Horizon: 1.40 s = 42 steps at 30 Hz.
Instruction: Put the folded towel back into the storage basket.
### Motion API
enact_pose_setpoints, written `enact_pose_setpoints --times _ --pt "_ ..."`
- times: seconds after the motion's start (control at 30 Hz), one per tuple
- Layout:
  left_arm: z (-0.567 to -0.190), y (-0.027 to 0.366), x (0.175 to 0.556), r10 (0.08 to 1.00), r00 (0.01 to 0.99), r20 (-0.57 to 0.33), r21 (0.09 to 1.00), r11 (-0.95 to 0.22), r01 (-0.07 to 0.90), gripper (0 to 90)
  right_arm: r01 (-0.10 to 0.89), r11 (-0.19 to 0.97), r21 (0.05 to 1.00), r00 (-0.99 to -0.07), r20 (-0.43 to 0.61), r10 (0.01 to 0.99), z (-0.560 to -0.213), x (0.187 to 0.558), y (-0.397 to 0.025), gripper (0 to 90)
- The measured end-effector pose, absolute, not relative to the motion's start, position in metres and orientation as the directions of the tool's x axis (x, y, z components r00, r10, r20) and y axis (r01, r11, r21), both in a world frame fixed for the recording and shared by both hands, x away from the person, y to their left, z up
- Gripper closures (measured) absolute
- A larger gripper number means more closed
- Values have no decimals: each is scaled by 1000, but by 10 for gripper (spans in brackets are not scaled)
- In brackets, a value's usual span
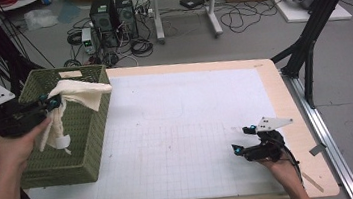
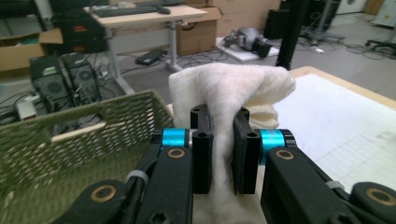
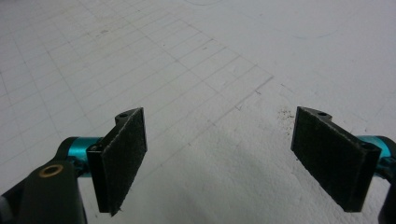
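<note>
At the left of the high view, the left gripper [image 1: 50, 102] sits over the near-left part of a green woven basket [image 1: 85, 155], held by the person's left hand [image 1: 16, 145]. Its fingers pinch a cream-white cloth [image 1: 80, 93], which drapes across the basket's upper right corner and hangs down in a loose fold inside the basket, with a strip dangling lower toward the middle of the frame's left side. The basket stands on the left edge of the tabletop [image 1: 192, 123], which is covered by a white gridded mat.

In the left gripper view, the two black fingers [image 2: 202, 156] are pressed close on a bunched fold of the cloth [image 2: 229, 88], which rises above them in a rounded hump at the centre of the frame. The basket's woven wall [image 2: 84, 135] runs across the left half, and the white mat shows at the right.

At the lower right of the high view, the right gripper [image 1: 249, 139] rests low over the tabletop, well apart from the basket, held by the person's right hand [image 1: 280, 165]. In the right gripper view, its fingers [image 3: 121, 158] are spread wide with nothing between them, and the bare gridded mat [image 3: 210, 70] lies beneath.
</note>
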<state>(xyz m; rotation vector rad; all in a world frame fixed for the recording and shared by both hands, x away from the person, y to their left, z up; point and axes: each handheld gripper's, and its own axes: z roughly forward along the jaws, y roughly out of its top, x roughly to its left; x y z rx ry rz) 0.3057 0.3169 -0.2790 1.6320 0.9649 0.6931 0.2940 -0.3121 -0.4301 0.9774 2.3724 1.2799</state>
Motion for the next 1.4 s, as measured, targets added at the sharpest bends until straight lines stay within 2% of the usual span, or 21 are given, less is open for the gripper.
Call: enact_pose_setpoints --times 0.5,0.97,1.4 --pt "-305 348 300 930 360 -67 954 -46 295 803 437 389 811 -741 78 667 -432 297 -311 177" --pt "-332 343 315 973 214 -82 918 -10 396 802 448 388 805 -744 95 661 -436 299 -312 176" --pt "-342 338 326 985 165 -57 898 -22 440 800 441 387 810 -744 89 662 -435 298 -311 177"
